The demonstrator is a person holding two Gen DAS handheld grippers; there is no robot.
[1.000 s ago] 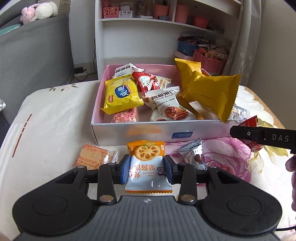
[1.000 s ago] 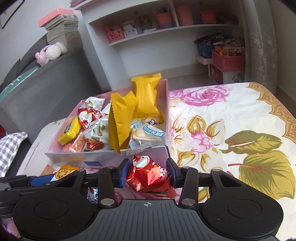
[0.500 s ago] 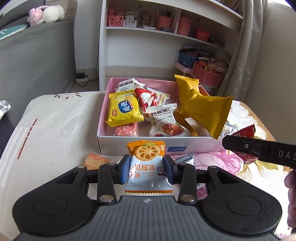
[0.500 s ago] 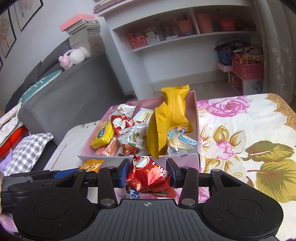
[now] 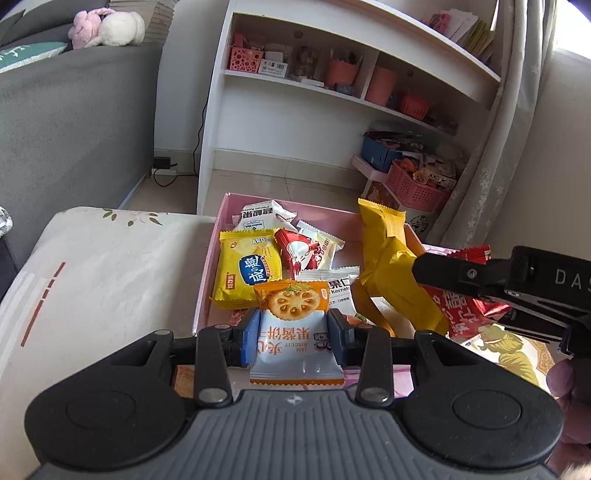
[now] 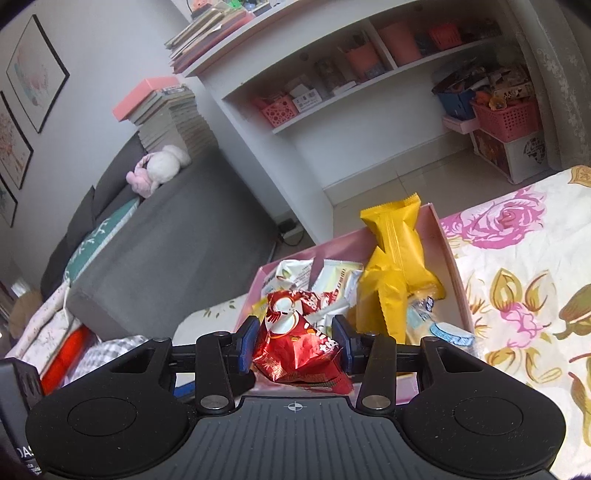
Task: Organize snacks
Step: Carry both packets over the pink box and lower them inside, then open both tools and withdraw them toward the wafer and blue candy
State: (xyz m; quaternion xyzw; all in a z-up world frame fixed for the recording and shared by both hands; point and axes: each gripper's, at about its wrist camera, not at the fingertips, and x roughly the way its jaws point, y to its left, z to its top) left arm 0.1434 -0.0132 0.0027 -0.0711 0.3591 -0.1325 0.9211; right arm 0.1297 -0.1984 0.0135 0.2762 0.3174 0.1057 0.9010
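While we carry 2 packets over the pink cardboard box (image 5: 207,280), the left gripper (image 5: 292,338) pinches an orange-and-white jam biscuit packet (image 5: 293,328) and the right gripper (image 6: 295,345) pinches a crinkly red foil snack bag (image 6: 295,350). We risk snagging the upright yellow plastic wrappers (image 6: 395,280), or dropping slippery foil outside the crowded box.

white shelf unit (image 5: 295,110) past tabletop far edge | grey sofa (image 5: 74,122) off left edge, plush toy (image 5: 107,27) on top | book stack (image 6: 170,118) | curtain (image 5: 509,122) right
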